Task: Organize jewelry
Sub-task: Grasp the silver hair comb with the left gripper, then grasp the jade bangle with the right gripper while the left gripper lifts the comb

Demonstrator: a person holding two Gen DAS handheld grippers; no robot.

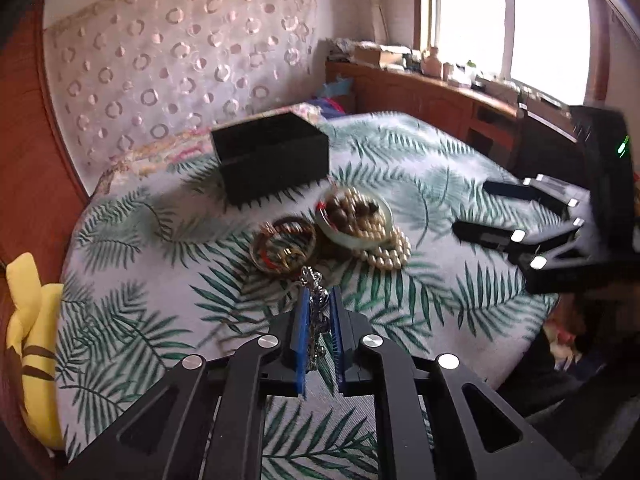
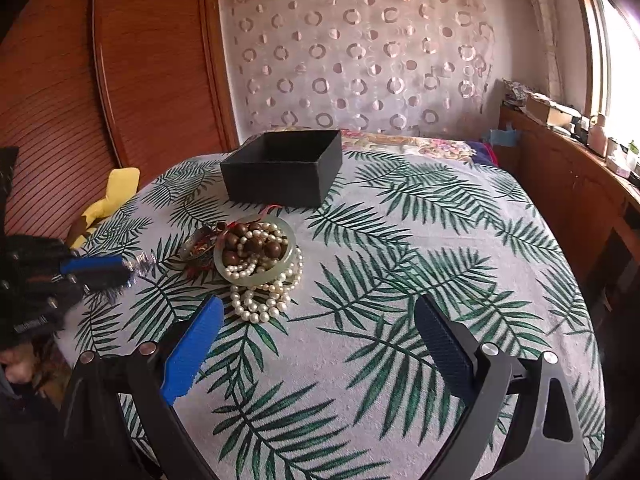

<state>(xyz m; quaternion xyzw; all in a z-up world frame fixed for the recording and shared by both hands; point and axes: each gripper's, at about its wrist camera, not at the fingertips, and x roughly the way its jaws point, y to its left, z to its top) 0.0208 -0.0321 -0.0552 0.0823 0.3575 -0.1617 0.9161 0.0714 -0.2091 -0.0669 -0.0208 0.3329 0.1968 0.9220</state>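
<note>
One black box, two grippers

Your right gripper hung wide open over the leaf-print cloth. At eleven o'clock lay the pearl necklace; at ten, your left gripper pinched a silver chain.

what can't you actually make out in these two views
- Silver chain, left wrist view: motion blur and the left gripper fingers clamped on it hide its length and clasp.
- Black box floor, both views: hidden by its near wall.
- Bangles: blurred, count unclear.
- Right gripper: open, empty; its base is cut off by the lower edge.
</note>
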